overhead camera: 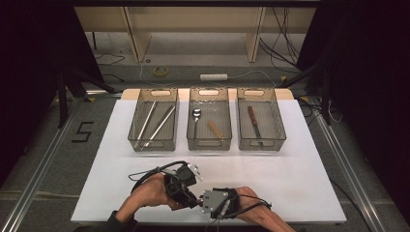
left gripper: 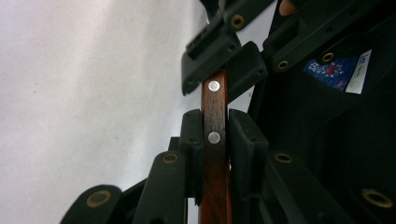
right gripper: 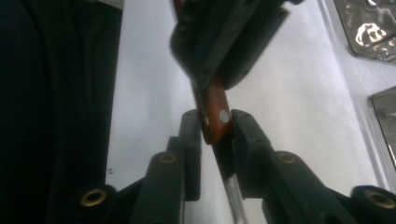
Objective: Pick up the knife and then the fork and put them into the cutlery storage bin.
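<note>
Both tools met low over the white desk (overhead camera: 300,183) in a handover: the left tool (left gripper: 215,140) and right tool (right gripper: 215,126) each clamped the wooden-handled, riveted steel utensil (left gripper: 215,154). Next, one presumably must release. A "5" (overhead camera: 83,131) marked the floor; the blue label (left gripper: 334,71) was unreadable.

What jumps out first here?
Both claws, left and right, meet at the near edge of the white table, each clamped on one wooden-handled utensil. Behind them, three clear bins sit in a row holding cutlery.
</note>
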